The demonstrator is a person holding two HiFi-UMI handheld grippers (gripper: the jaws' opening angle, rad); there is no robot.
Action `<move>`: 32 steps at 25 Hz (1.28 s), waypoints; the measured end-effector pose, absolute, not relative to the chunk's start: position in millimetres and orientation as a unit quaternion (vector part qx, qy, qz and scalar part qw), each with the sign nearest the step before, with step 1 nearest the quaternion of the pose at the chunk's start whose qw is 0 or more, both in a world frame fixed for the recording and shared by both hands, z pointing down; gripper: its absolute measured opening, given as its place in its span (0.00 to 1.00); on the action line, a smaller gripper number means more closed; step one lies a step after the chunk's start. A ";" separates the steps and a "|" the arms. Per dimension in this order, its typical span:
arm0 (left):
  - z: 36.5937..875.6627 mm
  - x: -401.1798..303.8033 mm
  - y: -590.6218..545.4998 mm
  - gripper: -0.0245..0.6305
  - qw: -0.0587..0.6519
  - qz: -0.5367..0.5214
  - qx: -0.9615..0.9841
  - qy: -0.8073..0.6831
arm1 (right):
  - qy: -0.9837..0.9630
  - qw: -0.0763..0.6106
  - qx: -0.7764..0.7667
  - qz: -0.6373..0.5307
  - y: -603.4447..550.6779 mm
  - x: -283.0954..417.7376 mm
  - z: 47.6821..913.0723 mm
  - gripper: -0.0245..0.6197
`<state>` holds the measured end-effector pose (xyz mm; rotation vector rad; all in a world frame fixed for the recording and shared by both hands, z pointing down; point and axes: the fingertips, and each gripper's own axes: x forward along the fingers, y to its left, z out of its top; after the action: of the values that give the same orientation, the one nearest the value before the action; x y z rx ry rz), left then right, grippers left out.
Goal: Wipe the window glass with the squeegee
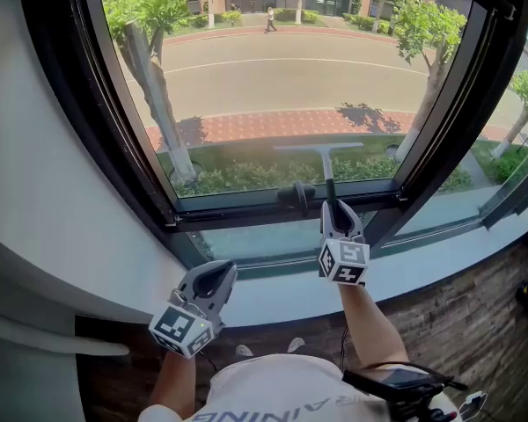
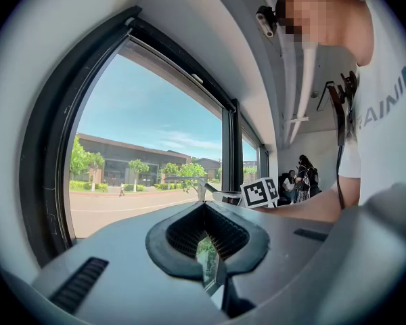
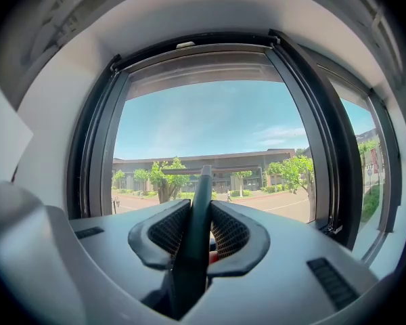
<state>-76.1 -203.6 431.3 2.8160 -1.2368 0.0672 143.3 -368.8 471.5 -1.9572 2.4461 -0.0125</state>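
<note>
The squeegee (image 1: pixel 327 172) has a dark handle and a pale blade laid flat against the lower part of the window glass (image 1: pixel 282 77). My right gripper (image 1: pixel 334 209) is shut on its handle just above the window's bottom rail. In the right gripper view the handle (image 3: pixel 200 202) runs up between the jaws of that gripper (image 3: pixel 197 230), and the blade crosses the glass ahead. My left gripper (image 1: pixel 215 276) hangs lower and to the left, below the sill and away from the glass. Its jaws (image 2: pixel 206 241) are drawn together with nothing between them.
A black window frame (image 1: pixel 238 214) with a latch handle (image 1: pixel 297 196) borders the pane. A white sill (image 1: pixel 273 290) runs below it and a white wall (image 1: pixel 35 192) stands at the left. Wood flooring (image 1: pixel 475 323) lies at the right. People sit far back in the room (image 2: pixel 298 180).
</note>
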 end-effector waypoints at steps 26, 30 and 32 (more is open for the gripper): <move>438.7 -74.6 -203.2 0.06 0.038 0.030 0.914 -0.403 | 0.779 -0.063 -0.617 -0.092 -368.6 154.2 558.4 0.19; 440.7 -73.6 -202.6 0.06 0.041 0.030 0.913 -0.406 | 0.783 -0.060 -0.613 -0.089 -363.8 152.9 554.5 0.19; 442.6 -73.4 -202.0 0.06 0.043 0.030 0.911 -0.409 | 0.785 -0.053 -0.611 -0.085 -357.7 153.2 548.2 0.19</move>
<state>-73.4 -202.0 442.6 2.7855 -1.2514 0.0920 153.2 -357.7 548.2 -1.9869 2.5534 -0.2764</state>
